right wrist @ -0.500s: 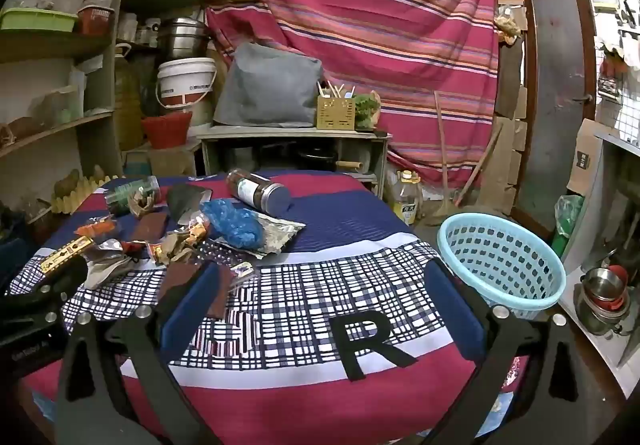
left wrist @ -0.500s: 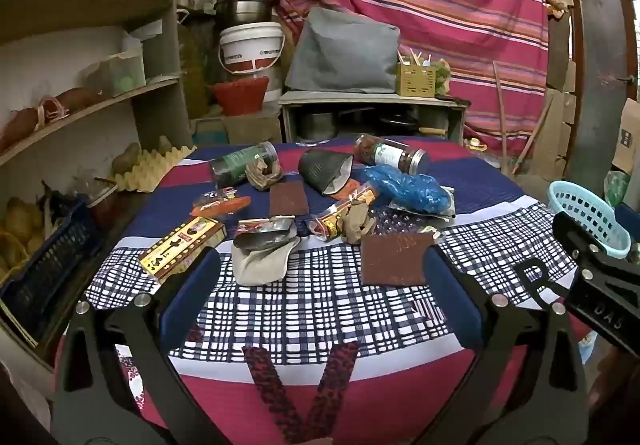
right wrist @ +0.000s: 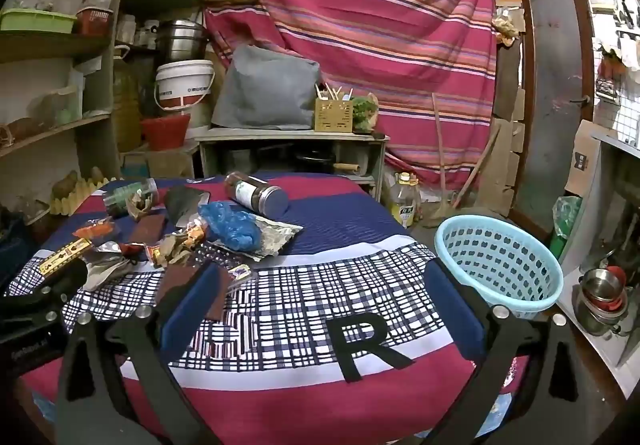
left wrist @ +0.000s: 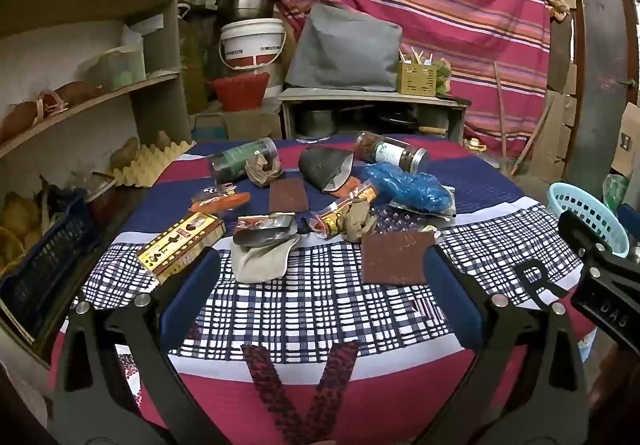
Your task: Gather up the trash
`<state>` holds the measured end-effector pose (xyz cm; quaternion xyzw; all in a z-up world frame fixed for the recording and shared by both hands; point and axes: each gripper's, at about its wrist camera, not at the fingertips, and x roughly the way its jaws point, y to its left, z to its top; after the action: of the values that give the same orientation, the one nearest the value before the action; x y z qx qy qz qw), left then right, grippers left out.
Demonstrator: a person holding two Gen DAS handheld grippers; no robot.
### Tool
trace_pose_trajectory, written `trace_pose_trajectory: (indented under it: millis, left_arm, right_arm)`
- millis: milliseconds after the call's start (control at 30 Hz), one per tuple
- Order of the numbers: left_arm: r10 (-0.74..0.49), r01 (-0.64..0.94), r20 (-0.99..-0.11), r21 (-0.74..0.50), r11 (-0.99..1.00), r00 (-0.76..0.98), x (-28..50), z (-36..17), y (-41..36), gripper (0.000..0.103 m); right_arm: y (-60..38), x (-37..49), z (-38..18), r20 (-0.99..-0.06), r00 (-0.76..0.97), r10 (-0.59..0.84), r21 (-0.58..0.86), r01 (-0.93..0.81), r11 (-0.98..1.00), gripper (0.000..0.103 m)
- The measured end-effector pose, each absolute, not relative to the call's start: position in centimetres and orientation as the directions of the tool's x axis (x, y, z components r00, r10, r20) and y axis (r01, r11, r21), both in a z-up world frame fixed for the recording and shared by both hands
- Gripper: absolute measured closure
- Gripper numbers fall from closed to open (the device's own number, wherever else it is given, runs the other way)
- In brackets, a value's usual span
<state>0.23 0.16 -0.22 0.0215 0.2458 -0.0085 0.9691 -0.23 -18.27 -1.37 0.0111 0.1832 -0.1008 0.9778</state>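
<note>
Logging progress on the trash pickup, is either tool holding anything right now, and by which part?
Nothing is held. The left tool and right tool are both open and empty.

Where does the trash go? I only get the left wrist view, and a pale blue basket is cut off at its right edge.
Observer: The right wrist view shows the whole blue basket at the table's right side, and I can see nothing inside it.
Operator: Is the other claw carrying anything?
Observer: No. The right claw is open, and only the checked cloth shows between its fingers.
</note>
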Motion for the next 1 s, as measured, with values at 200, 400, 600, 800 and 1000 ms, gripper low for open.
trace_pose_trajectory:
  millis: [200,400,600,800,1000]
  left_arm:
    - [-0.003,0.024,-0.472,0.038,0.999,0.882,0.22,-0.30,0.19,0.005]
    - [0.001,0.014,-0.468,0.029,0.999,0.884,0.29,-0.57,0.82,0.005]
    - [0.001,0.016,-0.465,0.032,0.999,0.885,0.25,-0.55,0.90,0.005]
    - [0.001,0.016,-0.466,0.032,0.999,0.885,0.29,-0.60,0.83,0.005]
    - [0.000,0.017,-0.467,0.033,0.999,0.884,0.29,-0.58,0.90,0.005]
  right_arm:
    - [-18.50,-0.66,-0.95,-0.360,0.912,-0.194,-0.015,0.203,0.979,0.004]
    - [-18.57,-0.54,-1.16,-0.362,0.912,-0.194,-0.017,0.202,0.979,0.004]
    - [-18.61,-0.61,-1.31,-0.360,0.911,-0.200,-0.024,0.206,0.978,0.004]
    - [-18.60,-0.60,-1.28,-0.361,0.911,-0.201,-0.023,0.206,0.978,0.004]
    - [-18.60,-0.56,-1.41,-0.361,0.910,-0.202,-0.025,0.207,0.978,0.004]
